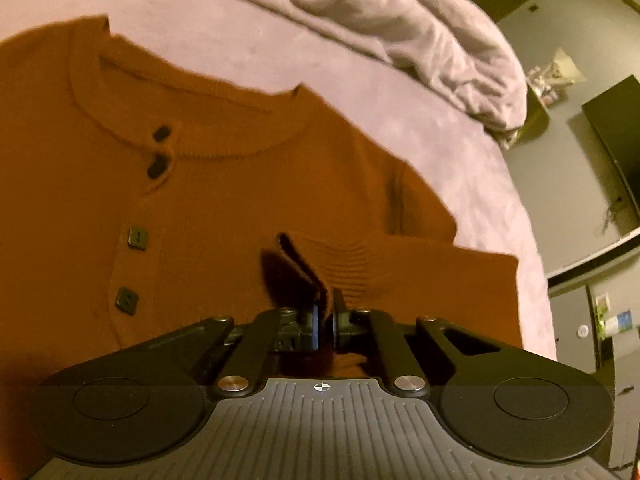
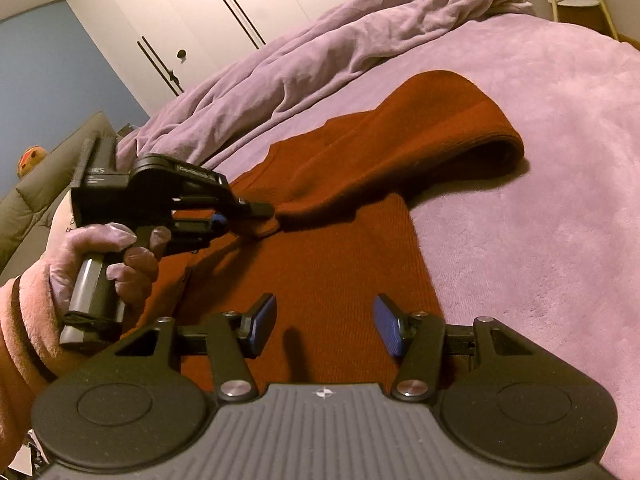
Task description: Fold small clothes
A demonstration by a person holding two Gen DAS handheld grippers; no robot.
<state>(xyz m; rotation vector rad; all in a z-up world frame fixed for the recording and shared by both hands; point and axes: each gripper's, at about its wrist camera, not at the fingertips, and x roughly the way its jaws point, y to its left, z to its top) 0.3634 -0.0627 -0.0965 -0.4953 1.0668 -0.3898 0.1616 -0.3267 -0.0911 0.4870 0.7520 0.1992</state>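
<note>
A rust-orange knitted sweater (image 1: 200,220) with dark square buttons lies face up on the purple bed cover (image 1: 440,152). Its sleeve is folded across the chest, and my left gripper (image 1: 326,320) is shut on the ribbed cuff (image 1: 340,264). The right wrist view shows the same gripper (image 2: 266,210), held by a gloved hand (image 2: 100,248), pinching the cuff where the sleeve (image 2: 420,140) comes in. My right gripper (image 2: 324,328) is open just above the sweater's body (image 2: 340,260), with nothing between its blue pads (image 2: 386,324).
A crumpled purple duvet (image 2: 320,48) is heaped along the far side of the bed. White wardrobe doors (image 2: 200,0) stand behind it. The bed's edge drops off at the right in the left wrist view, with a dark screen (image 1: 612,152) beyond.
</note>
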